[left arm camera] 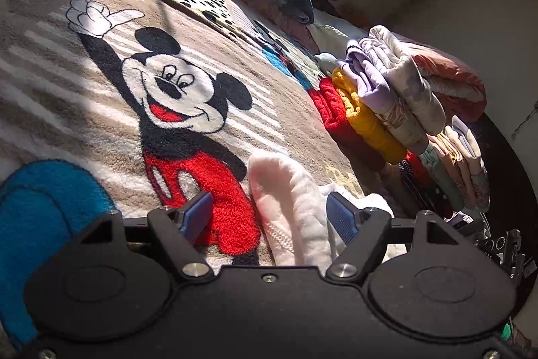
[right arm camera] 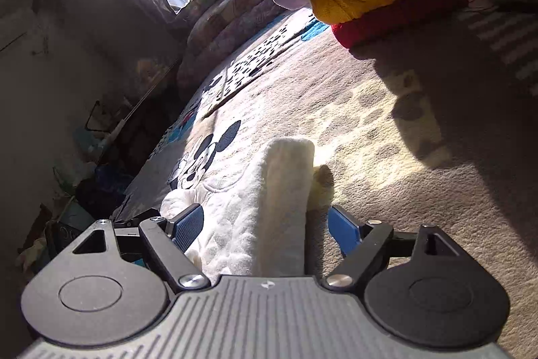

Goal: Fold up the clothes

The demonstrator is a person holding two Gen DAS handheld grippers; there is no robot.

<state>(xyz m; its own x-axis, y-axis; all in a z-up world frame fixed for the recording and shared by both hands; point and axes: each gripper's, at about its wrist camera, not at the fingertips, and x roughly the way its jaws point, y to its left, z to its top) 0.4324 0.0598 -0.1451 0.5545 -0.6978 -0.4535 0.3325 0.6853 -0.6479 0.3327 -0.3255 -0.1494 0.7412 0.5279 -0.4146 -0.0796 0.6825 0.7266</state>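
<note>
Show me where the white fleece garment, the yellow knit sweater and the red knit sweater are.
white fleece garment (right arm camera: 269,217): right wrist view, on its quilted middle.
yellow knit sweater (left arm camera: 366,120): left wrist view, on its folded edge.
red knit sweater (left arm camera: 333,113): left wrist view, on its folded edge, bottom of the stack.

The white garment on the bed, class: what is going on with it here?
A person holding a gripper in each hand is folding laundry on a cartoon-mouse blanket. Both the left gripper and the right gripper are open, jaws either side of a fluffy white garment lying partly folded. Nothing is gripped. A stack of folded clothes, red and yellow at the bottom, sits beyond.
</note>
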